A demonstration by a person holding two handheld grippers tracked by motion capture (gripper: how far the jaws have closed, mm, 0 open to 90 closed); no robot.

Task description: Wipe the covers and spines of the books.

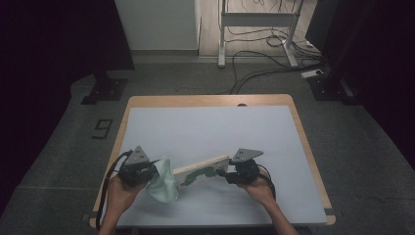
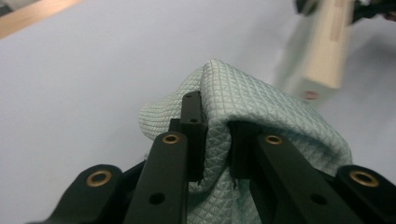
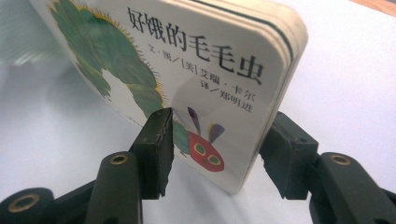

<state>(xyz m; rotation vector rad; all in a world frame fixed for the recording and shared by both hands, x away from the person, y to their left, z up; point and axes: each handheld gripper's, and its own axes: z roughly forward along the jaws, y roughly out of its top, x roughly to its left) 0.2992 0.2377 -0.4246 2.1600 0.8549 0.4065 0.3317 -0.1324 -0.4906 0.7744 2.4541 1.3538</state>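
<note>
- The left gripper point(image 1: 152, 169) is closed tight on a pale green cloth point(image 1: 164, 182); in the left gripper view the quilted cloth point(image 2: 261, 107) is pinched between the two black fingers point(image 2: 192, 126) and bulges over their tips.
- From the high view, the cloth hangs from the fingers as a loose bunch near the desk's front left, its lower end down at the grey mat.
- The right gripper point(image 1: 226, 172) grips a thick board book point(image 1: 201, 171) by one short end; in the right gripper view one finger point(image 3: 156, 144) presses the front cover by the red caterpillar head and the other finger sits against the back cover.
- The book point(image 3: 187, 70) is held tilted, its cover showing a green caterpillar and Chinese lettering; its cream page edge faces up in the high view.
- The book spans the gap between the two grippers, its free end reaching to just beside the cloth; whether they touch I cannot tell.
- In the left gripper view the book point(image 2: 327, 51) appears blurred, beyond the cloth at upper right.
- The desk point(image 1: 205, 100) carries a grey mat point(image 1: 210, 132); nothing stands between cloth and book.
- Cables and a metal frame lie on the floor beyond the desk.
</note>
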